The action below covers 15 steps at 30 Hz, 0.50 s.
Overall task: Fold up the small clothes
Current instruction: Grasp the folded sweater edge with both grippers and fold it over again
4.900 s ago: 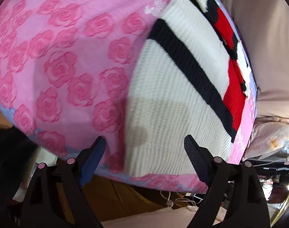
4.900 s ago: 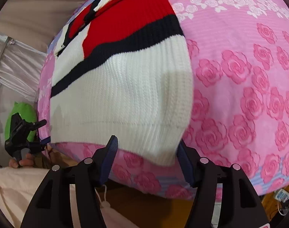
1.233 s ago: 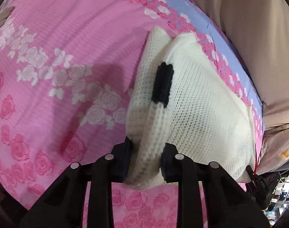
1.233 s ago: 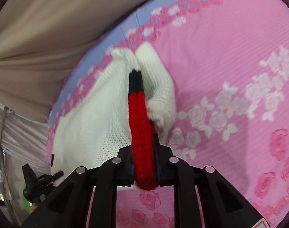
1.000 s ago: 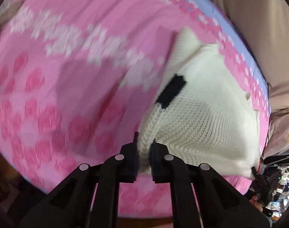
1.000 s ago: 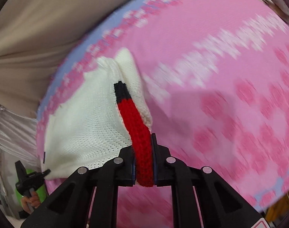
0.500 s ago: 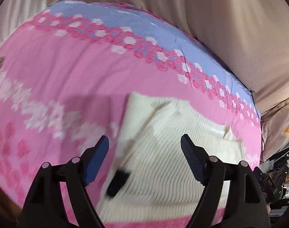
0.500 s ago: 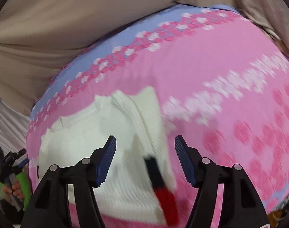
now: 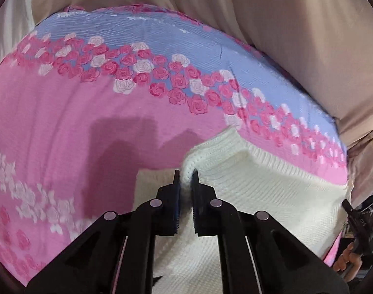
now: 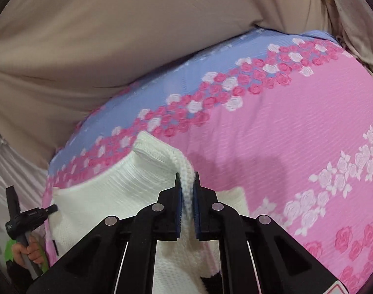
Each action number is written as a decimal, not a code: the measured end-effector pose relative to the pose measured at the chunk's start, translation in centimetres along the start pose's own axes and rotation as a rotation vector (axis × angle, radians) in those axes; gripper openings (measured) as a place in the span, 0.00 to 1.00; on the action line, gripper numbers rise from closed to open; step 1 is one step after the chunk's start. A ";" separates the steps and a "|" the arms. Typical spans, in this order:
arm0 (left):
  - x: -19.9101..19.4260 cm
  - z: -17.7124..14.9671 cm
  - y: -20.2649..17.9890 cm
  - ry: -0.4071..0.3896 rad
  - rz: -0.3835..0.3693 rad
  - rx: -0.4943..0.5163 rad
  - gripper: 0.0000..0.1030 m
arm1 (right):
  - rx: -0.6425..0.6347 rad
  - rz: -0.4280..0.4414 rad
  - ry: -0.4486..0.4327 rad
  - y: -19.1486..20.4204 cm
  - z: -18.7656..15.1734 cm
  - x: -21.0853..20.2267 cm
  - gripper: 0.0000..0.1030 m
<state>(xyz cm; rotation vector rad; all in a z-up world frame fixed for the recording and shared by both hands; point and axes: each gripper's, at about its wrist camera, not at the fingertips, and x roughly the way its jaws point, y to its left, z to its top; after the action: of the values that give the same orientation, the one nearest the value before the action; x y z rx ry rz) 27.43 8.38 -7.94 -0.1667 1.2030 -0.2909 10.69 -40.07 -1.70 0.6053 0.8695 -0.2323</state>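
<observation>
The left gripper point(image 9: 186, 174) has its jaws clenched on a raised fold of the white sweater point(image 9: 267, 196), and the right gripper point(image 10: 185, 175) pinches another fold of it the same way. The sweater lies on the pink rose-print sheet point(image 9: 51, 122), spreading out below and between both jaws, its ribbed edge lifted just ahead of them. Beige fabric point(image 10: 112, 36) hangs beyond.

the sweater point(image 9: 272, 196) lies on the bedspread point(image 9: 63, 127), a curtain point(image 9: 260, 12) behind; each gripper pinches one raised corner.
</observation>
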 end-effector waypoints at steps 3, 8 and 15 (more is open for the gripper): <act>5.0 -0.2 0.0 0.079 0.094 0.025 0.07 | 0.016 -0.076 0.140 -1.8 -0.8 5.9 0.07; 3.2 -0.7 -0.6 0.029 0.077 0.036 0.13 | 0.034 -0.099 0.106 -1.0 -0.9 4.5 0.18; -2.5 -6.4 -4.1 -0.005 -0.002 0.083 0.34 | -0.213 0.071 0.169 8.5 -7.9 -0.4 0.22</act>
<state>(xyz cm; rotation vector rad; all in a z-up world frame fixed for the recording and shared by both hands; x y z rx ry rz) 20.06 5.43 -6.84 -0.0968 1.1837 -0.3415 8.93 -28.58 -1.88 0.4600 1.0195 -0.0232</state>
